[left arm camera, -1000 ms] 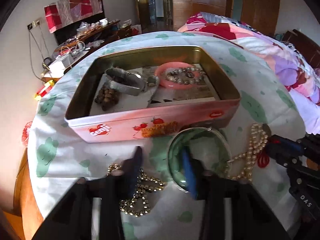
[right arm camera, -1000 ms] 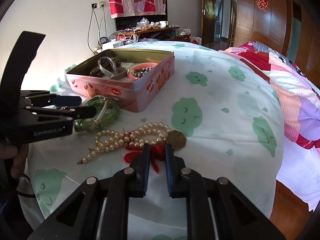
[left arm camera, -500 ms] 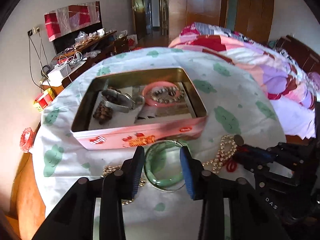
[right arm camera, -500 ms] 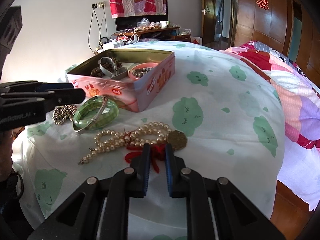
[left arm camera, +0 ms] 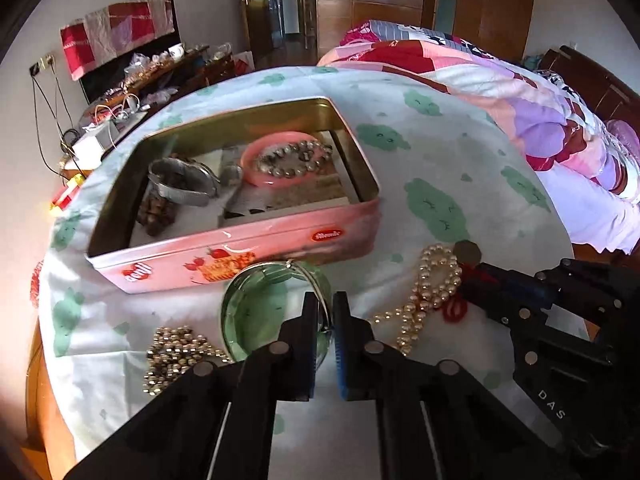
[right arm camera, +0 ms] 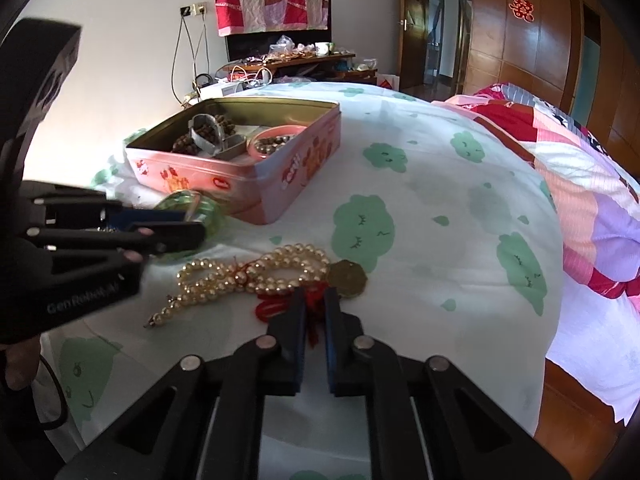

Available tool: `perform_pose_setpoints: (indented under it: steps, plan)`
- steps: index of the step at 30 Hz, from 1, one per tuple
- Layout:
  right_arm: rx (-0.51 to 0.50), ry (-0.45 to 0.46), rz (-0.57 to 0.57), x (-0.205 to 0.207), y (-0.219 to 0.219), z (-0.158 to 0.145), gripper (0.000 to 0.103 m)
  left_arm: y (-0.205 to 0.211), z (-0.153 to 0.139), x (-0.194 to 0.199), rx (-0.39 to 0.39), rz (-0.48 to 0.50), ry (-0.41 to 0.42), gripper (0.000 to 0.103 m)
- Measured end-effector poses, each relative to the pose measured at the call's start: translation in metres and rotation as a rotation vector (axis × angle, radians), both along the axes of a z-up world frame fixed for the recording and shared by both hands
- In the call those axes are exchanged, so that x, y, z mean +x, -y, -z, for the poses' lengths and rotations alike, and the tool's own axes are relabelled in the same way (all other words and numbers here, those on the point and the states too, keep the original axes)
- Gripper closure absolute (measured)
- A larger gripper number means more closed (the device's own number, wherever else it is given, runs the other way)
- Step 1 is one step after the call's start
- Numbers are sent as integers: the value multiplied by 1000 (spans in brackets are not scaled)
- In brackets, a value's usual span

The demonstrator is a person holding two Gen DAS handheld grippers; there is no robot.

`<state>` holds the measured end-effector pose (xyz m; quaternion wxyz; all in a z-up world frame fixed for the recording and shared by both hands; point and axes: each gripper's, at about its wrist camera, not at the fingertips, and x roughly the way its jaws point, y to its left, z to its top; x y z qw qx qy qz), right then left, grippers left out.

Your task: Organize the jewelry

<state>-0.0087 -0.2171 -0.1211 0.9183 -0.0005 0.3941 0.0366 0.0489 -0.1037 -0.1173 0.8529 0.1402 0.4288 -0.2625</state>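
At 6 o'clock of the tin [left arm camera: 240, 256], the left gripper [left arm camera: 323, 312] has just clenched on the bangle's [left arm camera: 264, 300] rim; a thin bite may slip. Right gripper [right arm camera: 313, 312] pinches the pearl [right arm camera: 256, 276] tassel; it may snag.

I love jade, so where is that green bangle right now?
In the left wrist view the green bangle lies on the cloth before the pink tin, its rim pinched in the left claw.

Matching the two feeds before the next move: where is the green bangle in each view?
Left wrist: green bangle at lower centre, its rim pinched by the left gripper.
Right wrist: at mid-left, partly behind that gripper.
Shared landmark: the pink tin, just behind it.
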Motion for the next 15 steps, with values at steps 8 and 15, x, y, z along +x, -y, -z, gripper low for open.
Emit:
perform_pose_setpoints:
  steps: [8, 15]
  plan:
    - [-18, 6, -2, 0, 0, -1, 94, -23, -26, -12, -73, -10, 36, 97]
    - [-13, 18, 1, -2, -2, -3, 95, -58, -53, -13, -165, -58, 63, 97]
